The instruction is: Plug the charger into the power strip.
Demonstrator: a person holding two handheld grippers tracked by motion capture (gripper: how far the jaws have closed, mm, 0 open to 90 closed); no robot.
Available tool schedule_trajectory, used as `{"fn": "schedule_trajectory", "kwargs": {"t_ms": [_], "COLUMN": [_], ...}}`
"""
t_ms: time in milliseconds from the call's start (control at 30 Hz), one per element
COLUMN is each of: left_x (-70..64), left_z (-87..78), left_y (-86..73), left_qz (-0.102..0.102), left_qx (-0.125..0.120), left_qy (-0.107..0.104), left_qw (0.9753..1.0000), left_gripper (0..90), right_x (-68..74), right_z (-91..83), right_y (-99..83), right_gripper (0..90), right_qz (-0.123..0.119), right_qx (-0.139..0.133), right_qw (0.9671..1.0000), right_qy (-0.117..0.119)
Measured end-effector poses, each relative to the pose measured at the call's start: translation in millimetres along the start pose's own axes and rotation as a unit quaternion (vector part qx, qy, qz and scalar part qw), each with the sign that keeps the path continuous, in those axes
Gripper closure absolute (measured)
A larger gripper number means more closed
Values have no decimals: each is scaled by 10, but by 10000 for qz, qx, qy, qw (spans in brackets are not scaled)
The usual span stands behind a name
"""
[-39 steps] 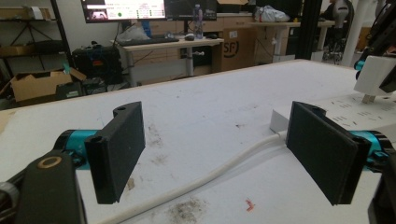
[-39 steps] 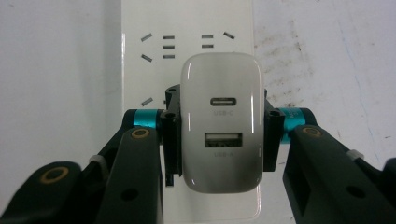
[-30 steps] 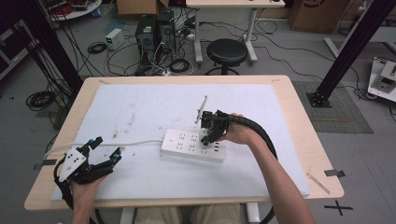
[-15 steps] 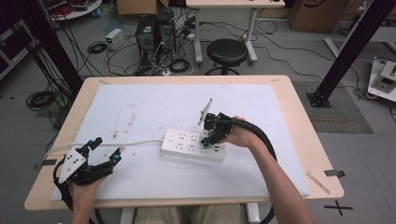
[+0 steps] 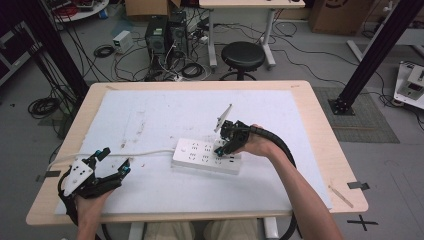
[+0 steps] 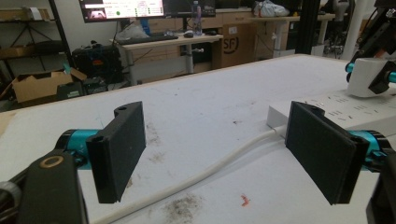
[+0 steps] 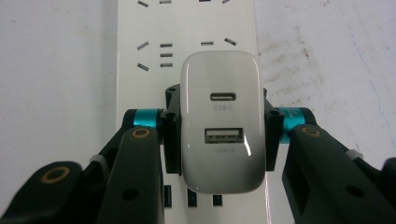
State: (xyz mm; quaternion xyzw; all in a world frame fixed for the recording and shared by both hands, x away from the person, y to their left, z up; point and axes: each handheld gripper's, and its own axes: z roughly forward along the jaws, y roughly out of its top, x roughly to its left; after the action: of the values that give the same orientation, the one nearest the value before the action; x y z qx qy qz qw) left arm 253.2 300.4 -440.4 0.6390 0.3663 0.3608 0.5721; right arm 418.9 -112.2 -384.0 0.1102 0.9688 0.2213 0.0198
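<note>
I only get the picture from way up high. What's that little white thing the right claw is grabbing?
Observer: It is a white charger, squeezed between the right gripper jaws, right over the power strip.
Operator: Does it have holes in it?
Observer: Yes, two ports on its face: one marked USB-C, one USB-A beneath.
Operator: And the other claw, is it holding something?
Observer: No. The left gripper jaws stand wide apart, with the strip's white cord lying on the table between them.
</note>
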Motion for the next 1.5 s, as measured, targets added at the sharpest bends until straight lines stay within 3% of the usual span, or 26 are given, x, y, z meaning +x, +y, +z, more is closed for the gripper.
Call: {"fn": "schedule_trajectory", "kwargs": {"t_ms": [133, 167, 200, 333, 500, 533, 667, 767, 867, 900, 1100, 1200, 1233, 1500], "left_x": [8, 9, 13, 6, -12, -7, -2, 3, 3, 8, 12, 37, 41, 48], "left_z": [-4, -4, -4, 6, 25, 32, 29, 27, 27, 19, 3, -34, -42, -41], "left_y": [8, 9, 9, 13, 14, 17, 32, 35, 35, 40, 43, 43, 40, 29], "left_qz": [34, 35, 15, 6, 62, 38, 46, 50, 50, 43, 63, 28, 7, 26], "left_qx": [22, 17, 11, 6, 68, 47, 48, 49, 49, 49, 59, 57, 35, 103], "left_qy": [-2, 13, 8, 2, -55, -40, -26, -14, -14, -1, -3, 45, 65, 27], "left_qw": [10000, 10000, 10000, 10000, 9999, 10000, 10000, 10000, 10000, 10000, 10000, 10000, 10000, 9999], "left_gripper": [204, 204, 204, 204, 204, 205, 205, 205, 205, 205, 205, 205, 205, 205], "right_x": [8, 21, 80, 113, 87, -2, -18, 56, 68, 159, 72, 56, 14, 27], "right_z": [1, 2, 7, 13, 10, 10, 12, 14, 21, 39, 51, 53, 63, 61], "right_y": [-5, -4, 17, 36, 36, 10, 15, 28, 43, 65, 16, 5, -27, -26], "right_gripper": [638, 638, 638, 638, 637, 637, 637, 638, 638, 638, 638, 638, 638, 636], "right_qz": [-53, -87, -270, -309, -384, -174, -157, -245, -254, -393, -175, -178, -108, -157], "right_qx": [3, 0, 72, 125, 125, 19, 30, 98, 121, 200, 34, -5, -142, -138], "right_qw": [10000, 9999, 9993, 9989, 9989, 9998, 9999, 9995, 9994, 9979, 9996, 9997, 9998, 9998], "right_qy": [-10, -52, -230, -333, -254, 7, 55, -150, -203, -482, -225, -182, -30, -72]}}
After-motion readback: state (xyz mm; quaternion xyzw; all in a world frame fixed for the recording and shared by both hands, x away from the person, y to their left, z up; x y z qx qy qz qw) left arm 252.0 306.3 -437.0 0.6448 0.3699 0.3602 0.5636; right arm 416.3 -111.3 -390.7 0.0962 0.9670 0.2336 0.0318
